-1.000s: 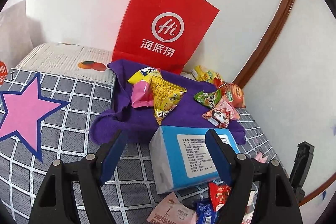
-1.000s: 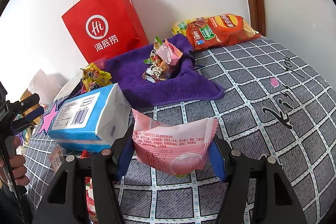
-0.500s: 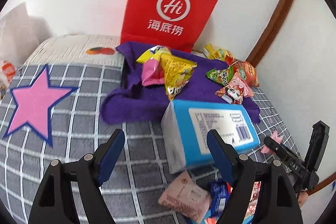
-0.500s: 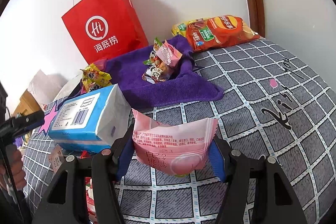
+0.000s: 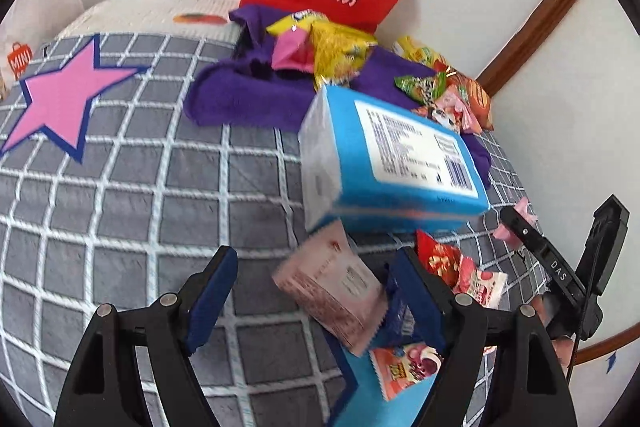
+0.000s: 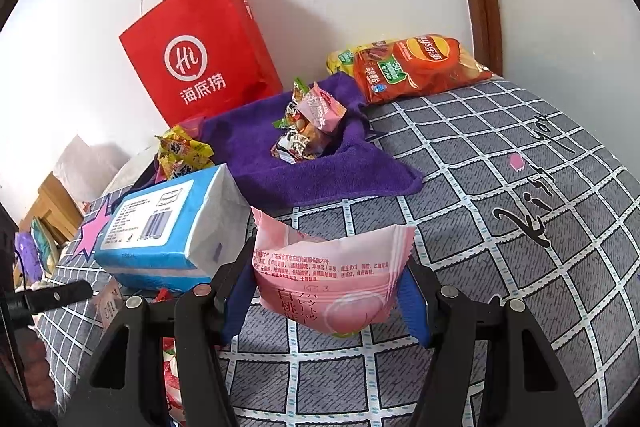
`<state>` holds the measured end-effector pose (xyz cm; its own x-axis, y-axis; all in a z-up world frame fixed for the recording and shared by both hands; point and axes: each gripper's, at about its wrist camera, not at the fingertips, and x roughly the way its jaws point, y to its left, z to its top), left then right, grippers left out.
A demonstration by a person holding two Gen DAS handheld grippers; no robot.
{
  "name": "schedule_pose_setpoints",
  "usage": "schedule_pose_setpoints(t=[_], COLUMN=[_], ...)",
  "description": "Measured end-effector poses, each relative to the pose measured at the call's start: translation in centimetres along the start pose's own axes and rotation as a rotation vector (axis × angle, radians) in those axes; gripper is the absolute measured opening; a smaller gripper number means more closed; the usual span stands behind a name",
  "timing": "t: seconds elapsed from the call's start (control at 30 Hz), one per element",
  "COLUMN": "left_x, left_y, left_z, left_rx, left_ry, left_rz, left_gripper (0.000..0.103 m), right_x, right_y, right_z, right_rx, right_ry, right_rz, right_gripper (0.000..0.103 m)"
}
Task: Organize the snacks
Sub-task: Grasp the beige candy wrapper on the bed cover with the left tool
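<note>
Snacks lie scattered over the grey checked bedspread (image 6: 500,211) of a bed. My right claw (image 6: 326,301) pinches a pink peach-print packet (image 6: 332,279) between its blue pads, holding it clear above the bedspread. My left claw (image 5: 316,291) is spread wide and grips nothing; a pale pink packet (image 5: 332,291) lies on the bedspread between its fingers, nearer the right-hand finger, and I cannot tell whether that finger touches it. Behind that finger lies a dark blue wrapper (image 5: 400,319); just beside it are a red packet (image 5: 438,261), a pink-and-white packet (image 5: 482,287) and an orange-edged packet (image 5: 404,363) resting on a flat blue item (image 5: 360,379). A blue tissue pack (image 5: 392,163) sits directly beyond this cluster, label side up, with one edge over the pale pink packet. Beyond the tissue pack a purple towel (image 6: 280,147) is spread on the bed. It carries two groups of snacks: a yellow packet (image 5: 340,51) with a pink wrapper (image 5: 292,51) toward one side, and a small heap of mixed packets (image 6: 310,131) near its other side. An orange chip bag (image 6: 416,67) lies past the towel against the wall, with a yellow bag (image 6: 340,61) behind it. A red paper bag (image 6: 196,59) with white cord handles stands upright against the wall behind the towel. A pink star (image 5: 64,99) is printed on the bedspread, well apart from the snacks.
</note>
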<state>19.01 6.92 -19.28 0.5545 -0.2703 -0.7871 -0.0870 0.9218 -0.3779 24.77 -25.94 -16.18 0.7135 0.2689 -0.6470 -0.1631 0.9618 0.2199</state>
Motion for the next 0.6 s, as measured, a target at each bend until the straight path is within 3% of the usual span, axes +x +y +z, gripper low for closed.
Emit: schedule_pose_setpoints(t=[0.17,0.27,0.33,0.5,0.6], left_x=[1.5,2.0,2.3,2.7,2.3], left_y=[-0.9,-2.1,-2.7,-3.2,-2.9], left_z=[-1.1,-1.5,-1.8,-2.0,-2.2], left_rx=[-0.017,0.032,0.06,0.09,0.111], left_ry=[0.055,0.039,0.03,0.004,-0.009], left_rz=[0.016,0.08,0.103,0.133,0.162], left_gripper=[0.079,0.079,0.084,0.084,0.067], right_x=[-0.2,-0.3,-0.3,-0.1,0.1], right_y=[0.3,0.3,0.3,0.0,0.1], right_z=[-0.2,-0.3,-0.4,-0.4,-0.5], right_rx=[-0.014,-0.014,-0.01,0.005,0.007], right_ry=[0.003,0.005,0.006,0.029,0.039], right_rz=[0.012,0.012,0.012,0.019,0.022], right_gripper=[0.064,0.064,0.064,0.064,0.064])
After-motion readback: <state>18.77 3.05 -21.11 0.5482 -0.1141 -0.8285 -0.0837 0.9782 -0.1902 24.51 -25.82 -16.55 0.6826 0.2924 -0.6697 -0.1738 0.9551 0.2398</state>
